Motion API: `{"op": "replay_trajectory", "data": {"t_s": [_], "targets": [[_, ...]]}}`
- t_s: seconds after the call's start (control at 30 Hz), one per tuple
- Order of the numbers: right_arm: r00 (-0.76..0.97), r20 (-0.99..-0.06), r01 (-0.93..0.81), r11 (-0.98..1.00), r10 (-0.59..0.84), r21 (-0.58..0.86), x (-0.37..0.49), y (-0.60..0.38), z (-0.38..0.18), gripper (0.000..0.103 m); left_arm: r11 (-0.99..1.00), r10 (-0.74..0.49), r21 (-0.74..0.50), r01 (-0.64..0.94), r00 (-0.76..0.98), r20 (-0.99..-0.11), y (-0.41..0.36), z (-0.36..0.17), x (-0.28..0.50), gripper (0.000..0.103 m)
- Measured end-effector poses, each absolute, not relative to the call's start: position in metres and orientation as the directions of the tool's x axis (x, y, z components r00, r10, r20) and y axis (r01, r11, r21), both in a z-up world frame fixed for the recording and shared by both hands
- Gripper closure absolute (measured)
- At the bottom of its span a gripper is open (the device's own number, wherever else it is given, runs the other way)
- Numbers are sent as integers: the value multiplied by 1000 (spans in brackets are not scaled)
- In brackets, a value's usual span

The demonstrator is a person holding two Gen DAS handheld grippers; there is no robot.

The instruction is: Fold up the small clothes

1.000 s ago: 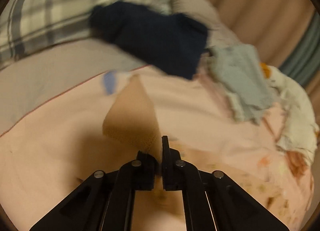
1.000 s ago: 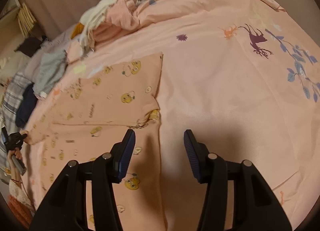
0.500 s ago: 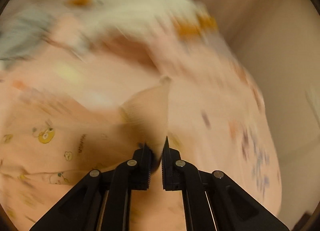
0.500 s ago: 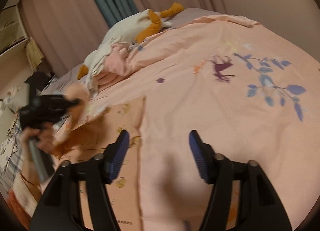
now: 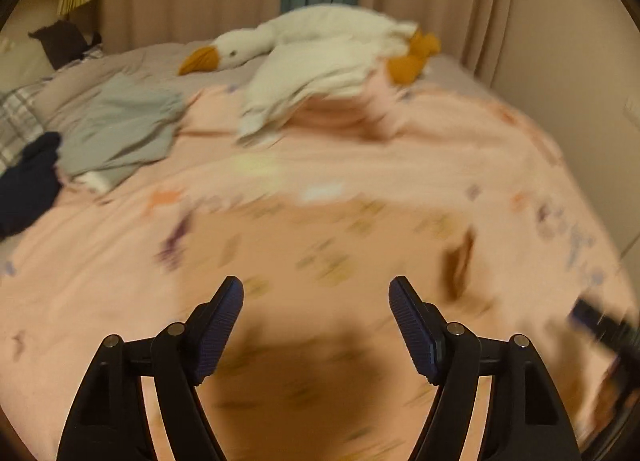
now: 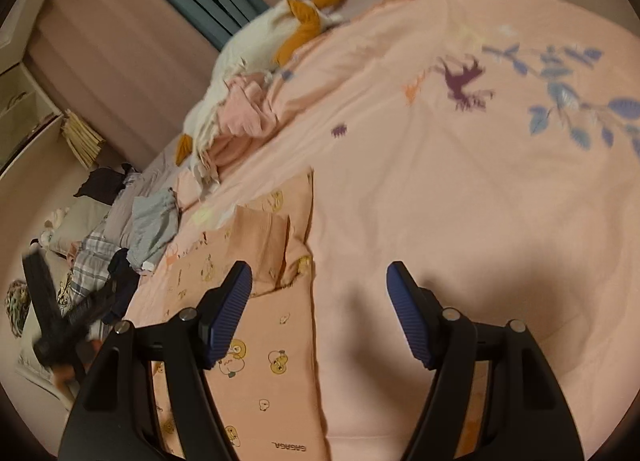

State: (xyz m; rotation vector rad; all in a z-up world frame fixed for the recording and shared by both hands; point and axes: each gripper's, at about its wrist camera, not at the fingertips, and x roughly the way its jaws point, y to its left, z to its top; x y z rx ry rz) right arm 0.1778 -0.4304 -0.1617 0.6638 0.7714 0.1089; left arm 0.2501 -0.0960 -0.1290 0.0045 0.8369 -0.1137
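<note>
A peach garment (image 6: 272,341) printed with yellow ducks lies flat on the pink bedspread (image 6: 460,201). One sleeve (image 6: 264,237) is folded over its body. In the left wrist view the garment (image 5: 320,253) is a blur beneath my left gripper (image 5: 316,313), whose jaws are opening with nothing between them. My right gripper (image 6: 320,297) hovers open over the garment's right edge, with only bedspread and cloth below it. The left gripper (image 6: 52,325) also shows as a dark blur in a hand at the far left of the right wrist view.
A white plush goose (image 5: 320,41) with orange beak and feet lies at the head of the bed. Beside it are a pale pink clothes pile (image 6: 240,117), a grey-blue garment (image 5: 120,125), a navy garment (image 5: 28,185) and plaid cloth (image 5: 16,121). Curtains hang behind.
My left gripper carried the peach sleeve across the garment, then let it go and its jaws sprang apart. The right gripper's jaws widened and it drifted a little.
</note>
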Motion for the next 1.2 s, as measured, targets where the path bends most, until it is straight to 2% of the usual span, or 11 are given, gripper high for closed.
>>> {"op": "replay_trajectory", "data": {"t_s": [0.17,0.27,0.3,0.43,0.53,0.67,0.77,0.97,1.03,1.13,1.2], "targets": [[681,-674,173,831,287,529,185,-407,-161,32,969,233,233,-81,608,-759,-48,-186,257,29],[661,-701,107,891,268,442,195,-381,-149,25,910,346,414,-22,593,-728,-54,-210,261,29],[651,-719,63,926,243,371,203,-365,-142,17,879,384,477,-8,604,-698,-61,-217,263,29],[607,-784,0,987,129,163,253,-310,-129,17,748,525,663,-33,641,-560,-73,-230,270,29],[522,-850,-12,997,74,80,298,-280,-142,22,816,514,568,-111,588,-624,-49,-225,288,27],[396,-894,35,977,-208,-211,337,-257,-189,75,908,411,376,-186,573,-709,-17,-211,283,27],[426,-897,81,992,-119,-93,340,-270,-188,92,908,412,367,-203,590,-694,-14,-208,279,27],[616,-768,-22,978,178,209,336,-295,-118,93,952,232,68,-299,558,-797,26,-210,284,27],[652,-717,-39,955,248,294,334,-314,-109,93,958,202,38,-284,577,-791,27,-208,280,27],[613,-747,-4,947,256,322,336,-340,-139,91,964,218,81,-253,578,-787,17,-205,275,27],[534,-832,85,970,150,229,334,-349,-176,84,963,195,49,-267,556,-808,24,-208,276,26]]}}
